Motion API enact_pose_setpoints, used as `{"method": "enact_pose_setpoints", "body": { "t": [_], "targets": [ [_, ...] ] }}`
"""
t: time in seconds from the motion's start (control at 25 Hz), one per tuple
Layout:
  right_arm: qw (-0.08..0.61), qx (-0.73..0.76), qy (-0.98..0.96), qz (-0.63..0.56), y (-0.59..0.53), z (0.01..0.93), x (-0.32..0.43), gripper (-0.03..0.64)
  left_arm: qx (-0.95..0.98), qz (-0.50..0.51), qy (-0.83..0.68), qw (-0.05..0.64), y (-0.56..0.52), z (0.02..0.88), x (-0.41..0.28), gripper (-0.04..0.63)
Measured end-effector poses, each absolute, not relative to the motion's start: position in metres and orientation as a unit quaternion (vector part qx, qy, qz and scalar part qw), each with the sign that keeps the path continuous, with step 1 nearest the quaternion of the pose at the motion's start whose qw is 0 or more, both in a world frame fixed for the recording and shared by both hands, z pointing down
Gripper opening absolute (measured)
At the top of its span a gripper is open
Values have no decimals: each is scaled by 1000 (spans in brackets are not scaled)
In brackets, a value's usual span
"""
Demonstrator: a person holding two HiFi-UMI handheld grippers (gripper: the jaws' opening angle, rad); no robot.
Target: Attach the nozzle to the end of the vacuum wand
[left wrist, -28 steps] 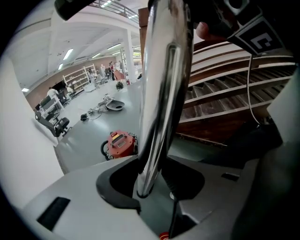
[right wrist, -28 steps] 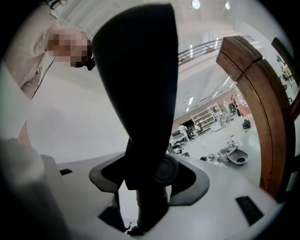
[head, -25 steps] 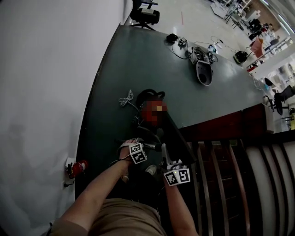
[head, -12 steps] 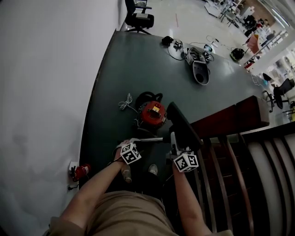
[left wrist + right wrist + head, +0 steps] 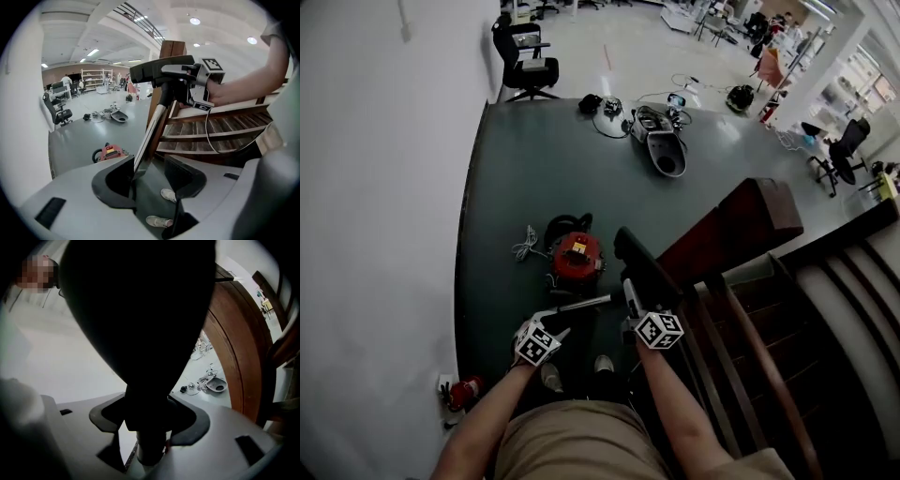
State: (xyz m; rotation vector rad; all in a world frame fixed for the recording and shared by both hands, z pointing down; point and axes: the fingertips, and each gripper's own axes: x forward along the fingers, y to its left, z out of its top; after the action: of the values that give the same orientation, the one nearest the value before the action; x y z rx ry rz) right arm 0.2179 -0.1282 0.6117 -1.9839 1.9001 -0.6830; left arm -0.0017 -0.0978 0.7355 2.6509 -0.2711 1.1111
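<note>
— Where does it all stand?
— At the foot of the stairs (image 5: 787, 319), with the red vacuum (image 5: 575, 255) on the floor just ahead. The nozzle (image 5: 159, 71) is up in the air. The right gripper (image 5: 149, 418) has its jaws clamped on the nozzle's neck.
— And the wand?
— The wand (image 5: 149, 136) slants from the left gripper (image 5: 149, 176) up and away to the nozzle, and its far end meets the neck. Seated or only touching, I can't tell.
— Is the left gripper holding it?
— Not gripping. Its jaws have just been opening. The wand runs between them, against one pad and clear of the other.
— So the next push?
— Along the wand's length, I'd say, nozzle driven onto the wand's end. The right hand is on the nozzle, so it pushes. The left probably needs to close first, or the wand may slide away.
</note>
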Motion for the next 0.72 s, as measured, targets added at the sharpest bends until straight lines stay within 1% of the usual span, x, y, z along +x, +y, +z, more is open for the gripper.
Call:
{"method": "enact_pose_setpoints", "body": {
  "t": [0.32,0.72],
  "targets": [
    [156,-706,635,-270,-114,638,297,268,902,373,-136,169,-97,716,44,192],
    [181,-726,592,-299,-95,670,361,268,902,391,-123,134,-90,707,98,192]
  ]
}}
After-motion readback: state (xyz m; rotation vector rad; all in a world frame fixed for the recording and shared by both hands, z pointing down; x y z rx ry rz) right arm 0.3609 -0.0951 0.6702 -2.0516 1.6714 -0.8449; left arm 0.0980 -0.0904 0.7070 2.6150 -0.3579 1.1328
